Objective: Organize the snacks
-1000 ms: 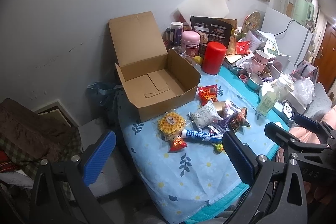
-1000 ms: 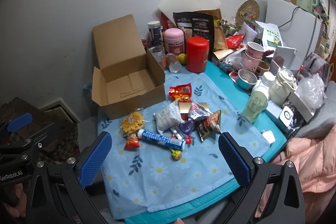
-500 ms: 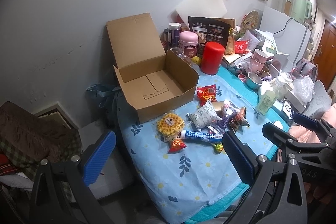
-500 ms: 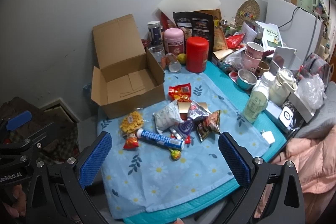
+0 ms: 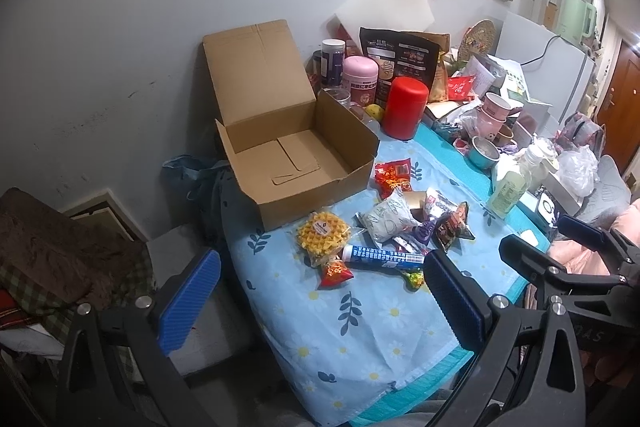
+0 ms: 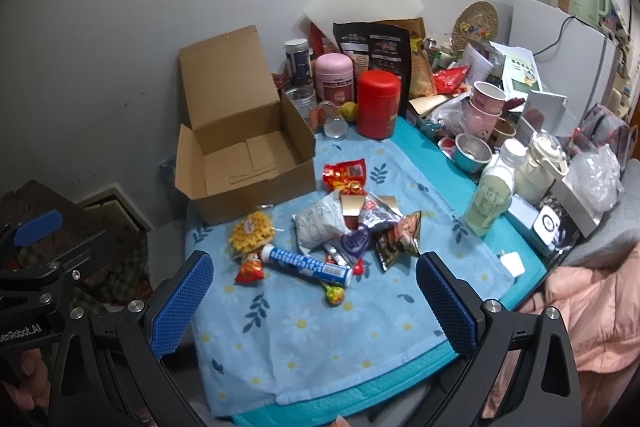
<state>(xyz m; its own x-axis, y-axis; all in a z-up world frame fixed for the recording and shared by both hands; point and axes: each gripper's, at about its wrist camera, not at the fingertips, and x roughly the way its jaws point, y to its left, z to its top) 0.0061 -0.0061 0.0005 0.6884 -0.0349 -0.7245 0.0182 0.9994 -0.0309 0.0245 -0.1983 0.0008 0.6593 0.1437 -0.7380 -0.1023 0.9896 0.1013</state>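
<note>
Left tongs [image 5: 316, 299] and right tongs [image 6: 308, 301] both spread wide, empty, poised short of desk's [image 6: 360, 355] near edge. Snack heap [image 6: 340, 227] lay mid-desk on floral cloth [image 6: 304, 327]; open cardboard box [image 6: 248, 163] stood empty just beyond, at far left. Step judged: first pick. Blue tube [image 6: 308, 263] lay nearest and topmost; best grasped across its width, then lifted over box's near wall. Open room: bare cloth near side. Clutter crowded right; bottle [image 6: 490, 195] stood close to heap. Cloth overhung near edge.
</note>
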